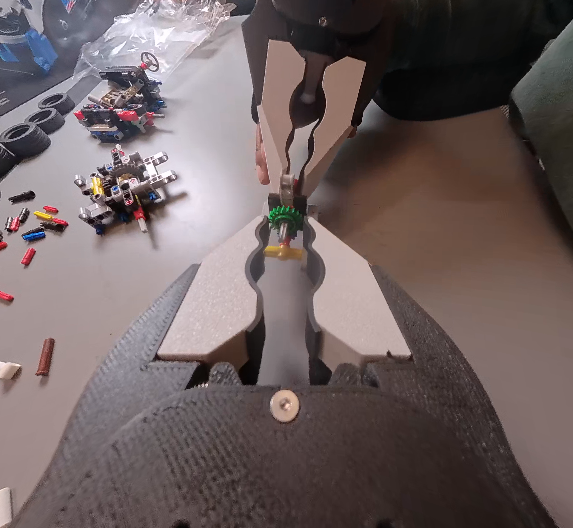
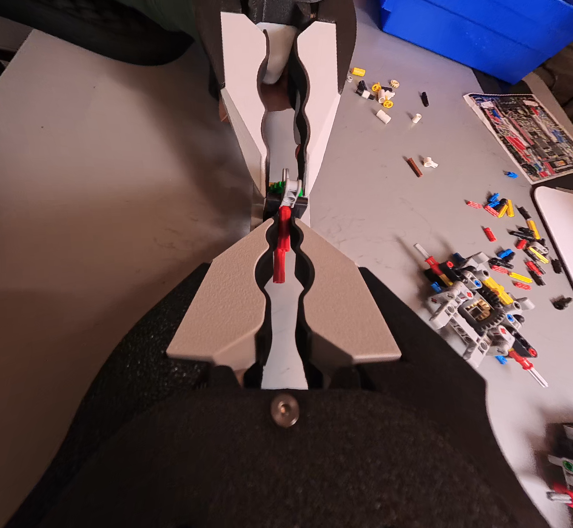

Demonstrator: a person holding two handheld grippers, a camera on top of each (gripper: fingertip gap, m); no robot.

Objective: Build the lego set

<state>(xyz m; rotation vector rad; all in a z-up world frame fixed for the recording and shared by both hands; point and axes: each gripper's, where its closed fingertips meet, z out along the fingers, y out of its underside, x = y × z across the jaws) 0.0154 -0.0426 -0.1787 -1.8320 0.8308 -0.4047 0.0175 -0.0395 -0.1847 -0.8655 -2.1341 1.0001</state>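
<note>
- The left gripper (image 1: 286, 218) is closed on a small brick assembly (image 1: 286, 203): a black block with a green gear (image 1: 284, 219) on a grey axle, a grey connector on top and a yellow cross-piece (image 1: 282, 252) lying between the fingers nearer the camera. Its pads press the block from both sides.
- The right gripper (image 2: 282, 221) is clamped on a red pin (image 2: 282, 243), pads tight against it. The pin's far end meets the grey connector (image 2: 291, 192) of the same assembly, so the two grippers face each other tip to tip.
- The assembly is held above the grey tabletop (image 1: 192, 265), away from its edges, between the two grippers.
- A larger grey-and-black gear build (image 1: 127, 190) sits on the tabletop to the left gripper's left, with a second black-and-red build (image 1: 124, 100) with a steering wheel beyond it.
- Loose red, yellow, blue and black pins (image 1: 37, 218) lie scattered near that side.
- Black tyres (image 1: 28, 134), a clear plastic bag (image 1: 161, 23) and a printed box (image 1: 46, 1) lie toward the far left corner.
- Blue bins (image 2: 471, 7) stand at the tabletop's far edge in the right wrist view, with a printed booklet (image 2: 524, 134) beside them.
</note>
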